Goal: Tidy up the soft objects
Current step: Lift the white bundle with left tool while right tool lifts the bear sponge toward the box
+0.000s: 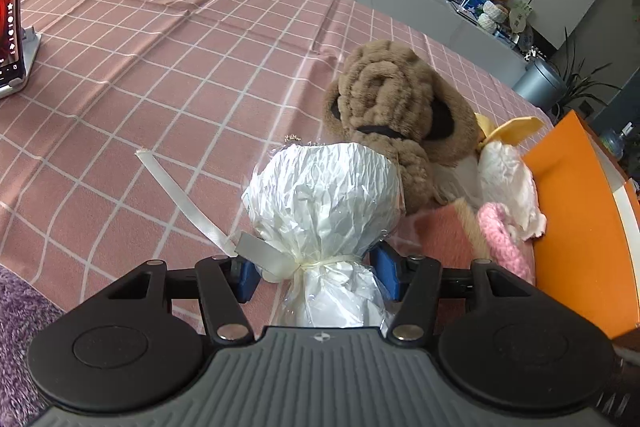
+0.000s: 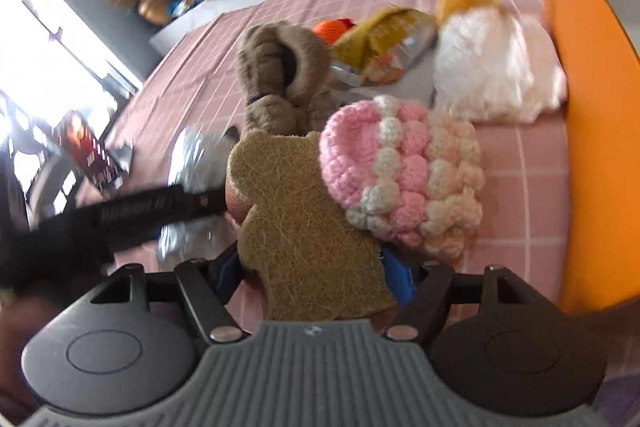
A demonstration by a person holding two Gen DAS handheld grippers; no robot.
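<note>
Two grippers over pink checked tablecloth [image 1: 160,39], orange bin wall [image 1: 572,211] at its edge. Brown plush dog [image 1: 396,107] beside white fluffy toy [image 2: 496,67]; snack bag [image 2: 384,47] between them. Left gripper [image 1: 316,279]: jaws clamped on tied neck of white wrapped bundle [image 1: 324,195], ribbon [image 1: 180,199] trailing on cloth. Right gripper [image 2: 316,275]: jaws around tan bear-shaped pad [image 2: 304,227]; contact unclear through blur. Pink crochet hat [image 2: 400,179] overlaps pad.

Each hand-held gripper [image 1: 318,277] [image 2: 316,277] has a ribbed grey body with a small round emblem, two black round discs at the sides, black linkage arms with silver rivets, and blue finger pads [image 1: 386,275].
</note>
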